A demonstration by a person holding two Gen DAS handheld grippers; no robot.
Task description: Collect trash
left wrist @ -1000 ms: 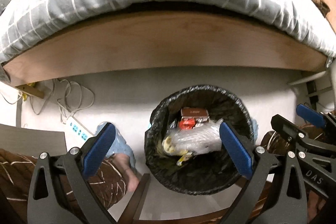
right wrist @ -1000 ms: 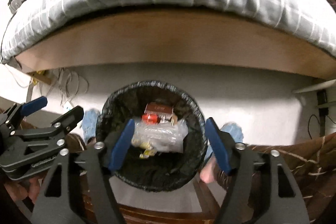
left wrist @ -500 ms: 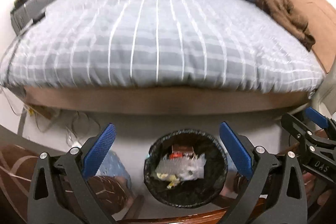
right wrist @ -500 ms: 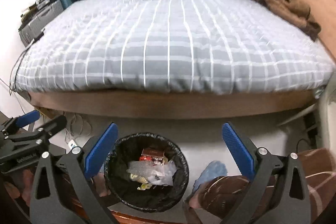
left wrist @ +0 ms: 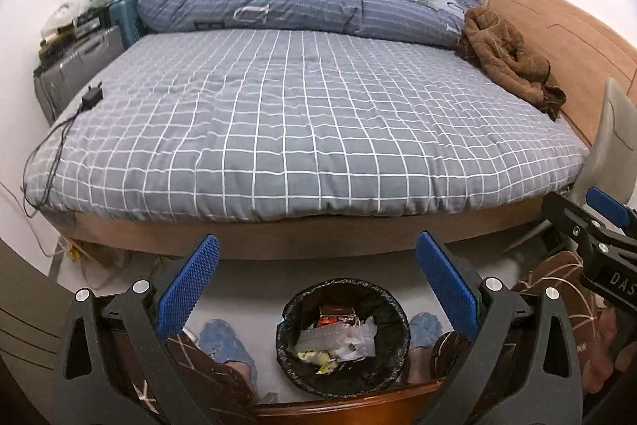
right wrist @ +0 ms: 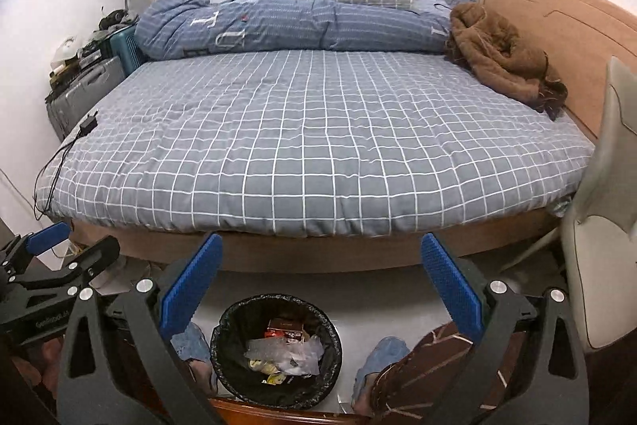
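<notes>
My left gripper [left wrist: 318, 281] and right gripper [right wrist: 322, 285] both gape empty above the black-lined trash bin [left wrist: 392, 309], wrappers [left wrist: 338, 339] inside; right jaws just widened.

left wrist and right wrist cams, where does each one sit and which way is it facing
Left wrist: on the left gripper, angled down over the trash bin toward the bed; shows its open jaws, slippered feet, the right gripper at right.
Right wrist: on the right gripper, same downward-forward look; shows its open jaws, patterned trouser legs, the left gripper at left.
Shared: bin, bed, brown garment.
</notes>
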